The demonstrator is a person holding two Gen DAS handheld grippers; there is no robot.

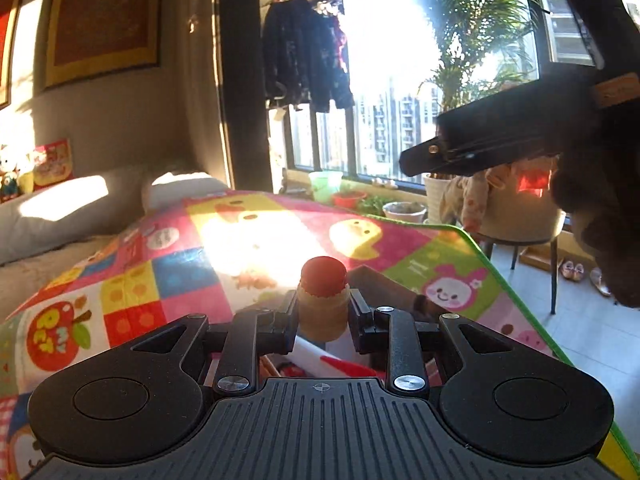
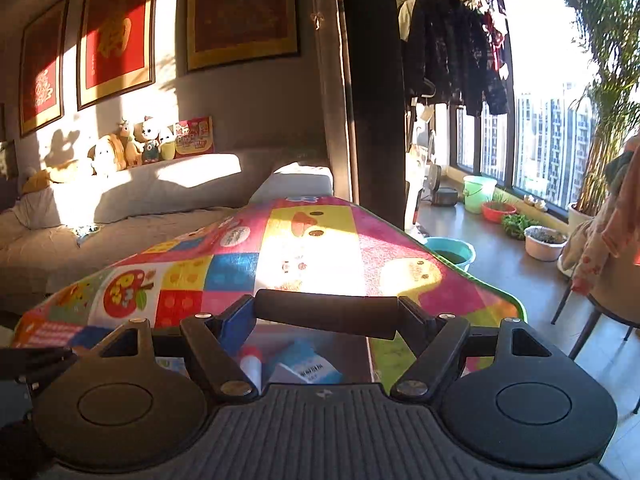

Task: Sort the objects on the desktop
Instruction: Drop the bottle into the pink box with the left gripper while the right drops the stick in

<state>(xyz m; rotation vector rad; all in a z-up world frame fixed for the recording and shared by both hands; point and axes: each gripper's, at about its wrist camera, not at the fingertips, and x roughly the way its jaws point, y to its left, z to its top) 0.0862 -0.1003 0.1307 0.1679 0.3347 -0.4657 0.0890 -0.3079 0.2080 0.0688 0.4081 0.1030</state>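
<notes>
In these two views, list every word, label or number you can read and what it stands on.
None reads with certainty.
Apple patch on the mat: big letters, distorted.
Blue-and-white packet under the right gripper: blurred print.
Red wall hangings: gold characters, illegible.

A table covered by a bright cartoon-patterned mat (image 2: 224,272) with a green edge, sunlit across its middle.

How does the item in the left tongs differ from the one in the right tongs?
The small bottle in the left tongs stands upright; the dark cylinder in the right tongs lies crosswise. The bottle is tan with a red cap; the cylinder is uniformly dark. The bottle is squat, the cylinder long. Both are gripped above the colourful mat.
</notes>
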